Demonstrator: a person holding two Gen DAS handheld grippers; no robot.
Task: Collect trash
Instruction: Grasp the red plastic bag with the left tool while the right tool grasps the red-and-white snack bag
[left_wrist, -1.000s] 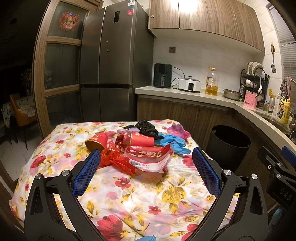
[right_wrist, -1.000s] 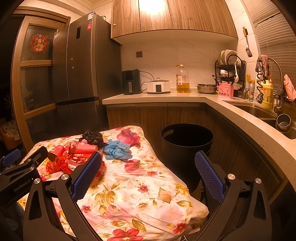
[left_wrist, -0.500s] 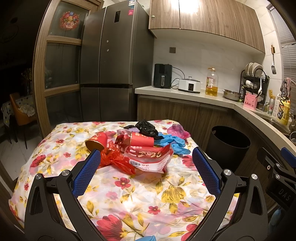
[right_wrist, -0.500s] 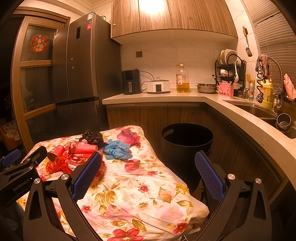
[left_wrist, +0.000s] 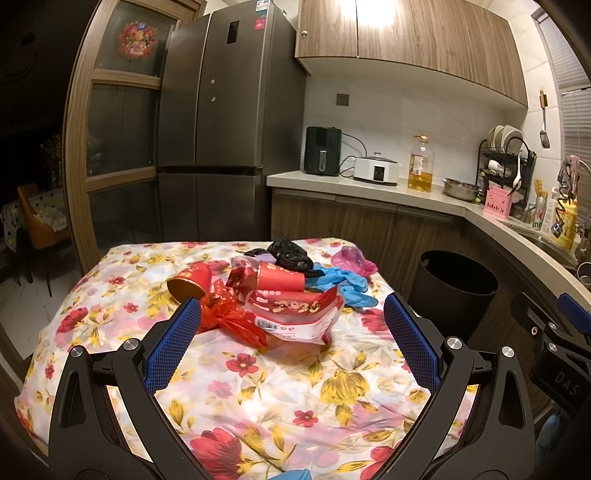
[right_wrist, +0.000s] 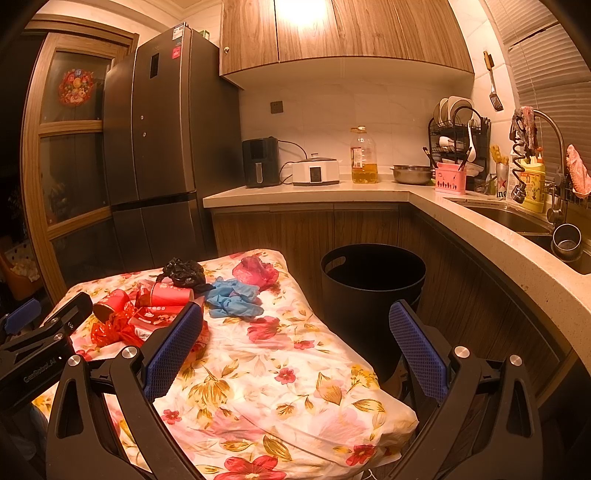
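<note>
black bin (right_wrist: 373, 291) beside table, inside dark; both grippers' fingers (left_wrist: 173, 343) (right_wrist: 415, 350) spread, empty

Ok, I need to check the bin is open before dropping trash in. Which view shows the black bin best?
The right wrist view: the black bin shows its whole open rim, handle slot and front wall, beside the table. The left wrist view shows it smaller, toward the right edge, its base hidden behind the gripper finger.

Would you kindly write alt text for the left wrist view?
A pile of trash lies on a table with a floral cloth: red paper cups, a snack bag, blue gloves. The open left gripper hovers before it, empty; a black bin stands right of the table.
</note>
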